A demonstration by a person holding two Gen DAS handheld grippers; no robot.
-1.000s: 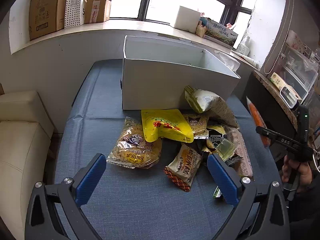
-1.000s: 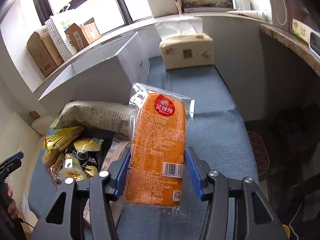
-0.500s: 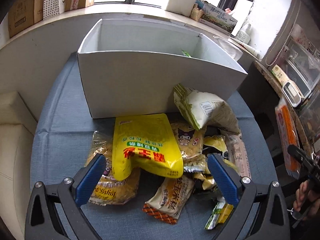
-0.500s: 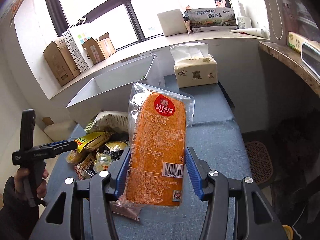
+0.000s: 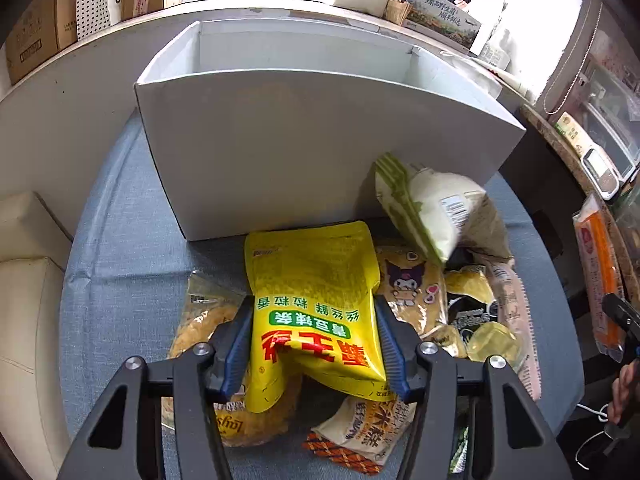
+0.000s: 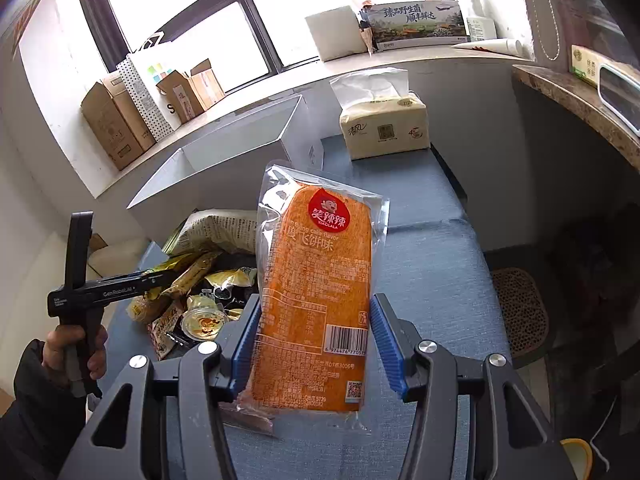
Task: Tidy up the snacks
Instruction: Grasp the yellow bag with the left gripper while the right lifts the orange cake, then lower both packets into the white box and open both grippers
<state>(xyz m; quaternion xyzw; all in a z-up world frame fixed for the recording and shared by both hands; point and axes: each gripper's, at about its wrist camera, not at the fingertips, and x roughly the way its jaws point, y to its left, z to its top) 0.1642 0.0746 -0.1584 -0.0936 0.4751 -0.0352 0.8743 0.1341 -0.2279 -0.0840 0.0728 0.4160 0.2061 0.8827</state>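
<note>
My left gripper [image 5: 314, 340] is shut on a yellow snack pouch [image 5: 316, 304] that lies on top of a pile of snack packs in front of a white open box [image 5: 320, 136]. A green-and-white bag [image 5: 428, 208] leans on the box's front wall. My right gripper [image 6: 316, 344] is shut on an orange snack pack [image 6: 320, 272] in clear wrap and holds it above the blue tabletop [image 6: 424, 264]. The orange pack also shows at the right edge of the left wrist view [image 5: 598, 268]. The left gripper shows in the right wrist view [image 6: 152, 280] over the pile.
The pile holds a Kuromi pack [image 5: 408, 280], a chips bag [image 5: 208, 328], an orange-checked pack [image 5: 360, 432] and small jelly cups [image 5: 492, 340]. A tissue pack [image 6: 384, 128] stands behind the box. Cardboard boxes [image 6: 116, 124] line the windowsill. A cream seat [image 5: 28, 300] is at left.
My left gripper moved forward and down onto the pile and closed from wide open onto the yellow pouch. My right gripper kept hold of the orange pack and rose slightly.
</note>
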